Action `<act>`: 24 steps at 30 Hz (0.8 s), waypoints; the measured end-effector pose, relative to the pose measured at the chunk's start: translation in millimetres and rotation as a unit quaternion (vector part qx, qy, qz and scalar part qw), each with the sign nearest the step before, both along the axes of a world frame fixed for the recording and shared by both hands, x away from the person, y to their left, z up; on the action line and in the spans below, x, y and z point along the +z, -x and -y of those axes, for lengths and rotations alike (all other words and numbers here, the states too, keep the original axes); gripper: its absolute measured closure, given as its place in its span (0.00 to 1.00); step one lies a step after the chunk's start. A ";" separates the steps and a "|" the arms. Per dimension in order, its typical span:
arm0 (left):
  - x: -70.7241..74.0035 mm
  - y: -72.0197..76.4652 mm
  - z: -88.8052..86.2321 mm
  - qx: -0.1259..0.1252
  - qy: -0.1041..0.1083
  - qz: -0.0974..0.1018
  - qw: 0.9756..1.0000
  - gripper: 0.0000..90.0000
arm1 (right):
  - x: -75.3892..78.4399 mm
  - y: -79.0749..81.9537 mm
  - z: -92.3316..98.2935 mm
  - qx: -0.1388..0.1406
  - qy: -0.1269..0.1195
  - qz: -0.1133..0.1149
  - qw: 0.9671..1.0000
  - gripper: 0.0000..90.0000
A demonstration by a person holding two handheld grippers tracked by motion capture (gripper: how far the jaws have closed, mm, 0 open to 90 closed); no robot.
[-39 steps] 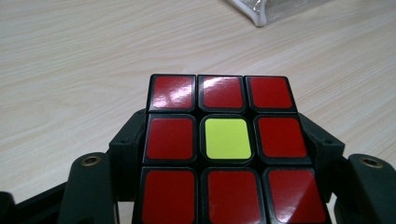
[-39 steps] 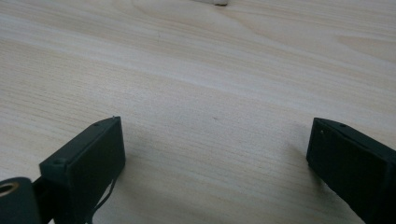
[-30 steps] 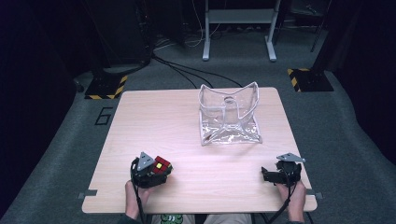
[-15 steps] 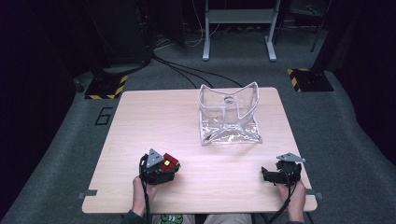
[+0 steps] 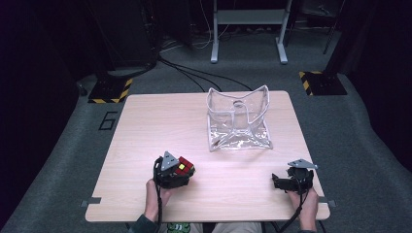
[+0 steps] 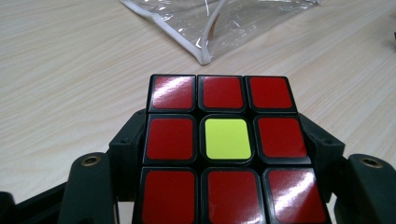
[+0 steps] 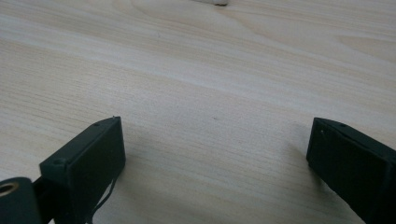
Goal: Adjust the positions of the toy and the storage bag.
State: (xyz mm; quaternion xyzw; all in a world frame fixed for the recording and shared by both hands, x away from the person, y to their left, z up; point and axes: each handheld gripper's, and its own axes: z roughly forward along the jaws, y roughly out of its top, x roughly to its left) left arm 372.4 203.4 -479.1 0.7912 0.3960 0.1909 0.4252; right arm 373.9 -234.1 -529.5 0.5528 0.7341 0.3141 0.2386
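Cube [image 5: 184,166] sits clamped in the left gripper [image 5: 176,174], low over the wooden worktop [image 5: 160,121] at about seven o'clock of the high view. In the left gripper view the puzzle cube's top face [image 6: 226,144] shows eight red tiles around one yellow centre tile, and the black jaws press against its two sides, so they hold it at cube width. The left hand [image 5: 156,194] grips that tool from the near edge of the worktop.

A clear plastic pouch [image 5: 238,119] with white edging stands open near the worktop's middle, towards one o'clock from the cube and well apart from it; one corner of it [image 6: 205,28] shows beyond the cube in the left gripper view.

The right gripper [image 5: 284,182] rests at about five o'clock of the high view, held by the right hand [image 5: 305,203]. In the right gripper view its jaws stand wide apart, with bare wood [image 7: 210,116] between them and nothing held.
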 end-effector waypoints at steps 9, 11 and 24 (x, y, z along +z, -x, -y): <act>-3.8 -9.5 14.5 -0.014 0.000 -0.006 1.000 0.37 | 0.0 0.1 -0.2 0.000 0.000 0.000 1.000 0.04; -5.2 -11.2 18.0 -0.018 0.000 -0.009 1.000 0.37 | 0.0 0.1 -0.2 0.000 0.000 0.000 1.000 0.04; -13.9 -15.1 41.1 -0.044 -0.005 -0.021 0.999 0.37 | 0.0 0.0 -0.2 0.001 0.000 0.001 1.000 0.05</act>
